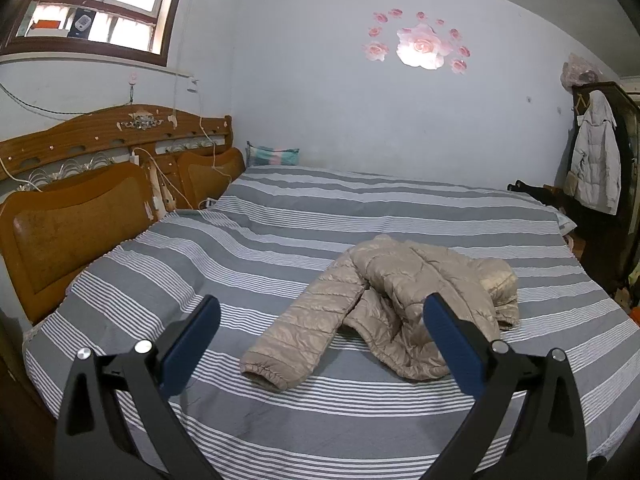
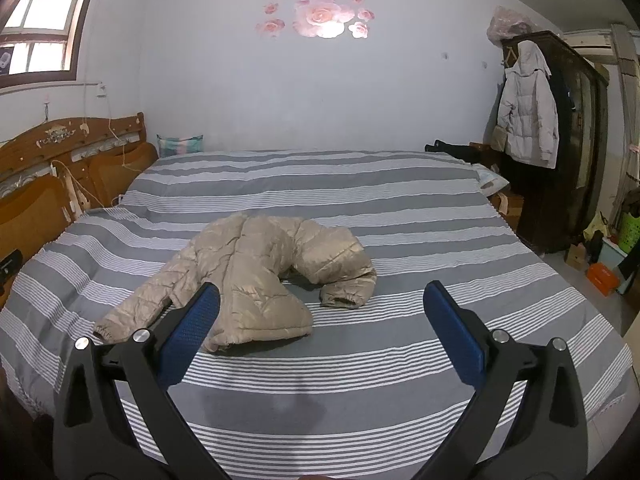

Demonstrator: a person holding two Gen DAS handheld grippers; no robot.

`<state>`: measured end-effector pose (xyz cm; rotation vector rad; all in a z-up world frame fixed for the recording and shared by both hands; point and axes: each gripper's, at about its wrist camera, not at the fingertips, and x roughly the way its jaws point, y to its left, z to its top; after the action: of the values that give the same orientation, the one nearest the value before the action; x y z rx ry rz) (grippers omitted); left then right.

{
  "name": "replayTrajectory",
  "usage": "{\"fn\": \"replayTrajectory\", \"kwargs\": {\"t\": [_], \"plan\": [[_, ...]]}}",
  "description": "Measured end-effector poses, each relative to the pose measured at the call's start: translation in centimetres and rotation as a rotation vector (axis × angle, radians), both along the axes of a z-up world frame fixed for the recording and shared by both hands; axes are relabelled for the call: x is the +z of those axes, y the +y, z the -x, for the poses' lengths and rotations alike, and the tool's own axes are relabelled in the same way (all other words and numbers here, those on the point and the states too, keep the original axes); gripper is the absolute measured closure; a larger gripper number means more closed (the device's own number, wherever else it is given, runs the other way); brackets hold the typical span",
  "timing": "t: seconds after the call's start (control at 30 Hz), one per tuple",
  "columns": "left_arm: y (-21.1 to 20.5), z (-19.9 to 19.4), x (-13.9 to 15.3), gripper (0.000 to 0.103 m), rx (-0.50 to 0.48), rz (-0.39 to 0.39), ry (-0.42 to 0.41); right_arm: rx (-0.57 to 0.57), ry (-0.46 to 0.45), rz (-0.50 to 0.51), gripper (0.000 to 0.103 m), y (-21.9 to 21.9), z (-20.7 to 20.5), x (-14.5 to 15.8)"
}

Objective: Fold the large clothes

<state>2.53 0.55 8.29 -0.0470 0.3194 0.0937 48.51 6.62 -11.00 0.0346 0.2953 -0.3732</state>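
A beige quilted puffer jacket (image 1: 396, 300) lies crumpled on the grey-and-white striped bed (image 1: 280, 240), one sleeve stretched toward the near left, the other curled at the right. It also shows in the right wrist view (image 2: 256, 276) on the bed (image 2: 400, 240). My left gripper (image 1: 322, 320) is open and empty, held above the bed short of the jacket, which sits ahead and slightly right. My right gripper (image 2: 322, 308) is open and empty, above the bed, with the jacket ahead and left.
A wooden headboard (image 1: 80, 184) with cables runs along the left side. A folded pillow (image 1: 272, 156) lies at the far corner. A dark wardrobe (image 2: 560, 140) with a hanging light coat (image 2: 528, 112) stands at the right, with boxes and a basket (image 2: 624, 232) on the floor.
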Motion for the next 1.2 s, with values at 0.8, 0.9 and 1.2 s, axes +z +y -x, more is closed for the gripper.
{"fn": "replayTrajectory", "kwargs": {"t": [0.8,0.9,1.2], "plan": [[-0.1,-0.2,-0.6,0.002,0.002,-0.001,0.006,-0.019,0.0,0.005,0.003,-0.1,0.0,0.0],[0.0,-0.3,-0.9,0.002,0.0,-0.002,0.014,-0.024,0.01,-0.01,0.003,-0.4,-0.1,-0.3],[0.3,-1.0,-2.0,0.002,0.006,0.001,0.04,-0.034,0.034,-0.038,0.003,-1.3,-1.3,-1.0]]}}
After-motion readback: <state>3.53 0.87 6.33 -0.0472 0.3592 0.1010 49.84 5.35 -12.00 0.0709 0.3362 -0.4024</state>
